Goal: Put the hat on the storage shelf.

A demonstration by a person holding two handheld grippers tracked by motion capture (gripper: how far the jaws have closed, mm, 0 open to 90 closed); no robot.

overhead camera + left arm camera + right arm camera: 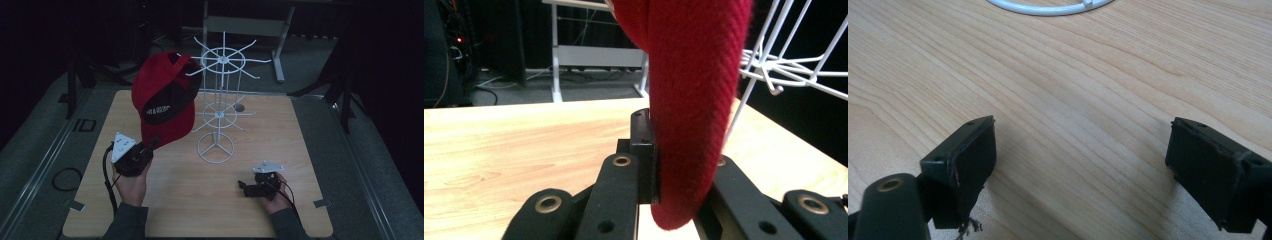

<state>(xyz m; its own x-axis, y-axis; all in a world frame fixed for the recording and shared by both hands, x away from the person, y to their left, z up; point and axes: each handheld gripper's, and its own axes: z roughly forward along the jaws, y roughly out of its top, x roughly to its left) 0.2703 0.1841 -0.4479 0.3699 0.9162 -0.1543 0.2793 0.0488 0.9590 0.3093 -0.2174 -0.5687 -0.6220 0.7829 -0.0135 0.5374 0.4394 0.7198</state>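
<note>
Closest to me, my left hand-held gripper pinches the brim of the red cap, jaws pressed tight on the thick red fabric. From the high view that left hand-held gripper sits left of the white wire rack, holding the red cap up off the tabletop. I see the cap tilted, its dark underside with white lettering facing me, its top edge just beside the rack's upper spokes; I can't tell if they touch. Rack stands upright on its ring base, mid tabletop. My right hand-held gripper rests low on the tabletop, right of and nearer to me than the rack base, well apart from the cap. Its own view shows the right hand-held gripper with jaws spread wide, bare wood between them, rack base ring ahead.
</note>
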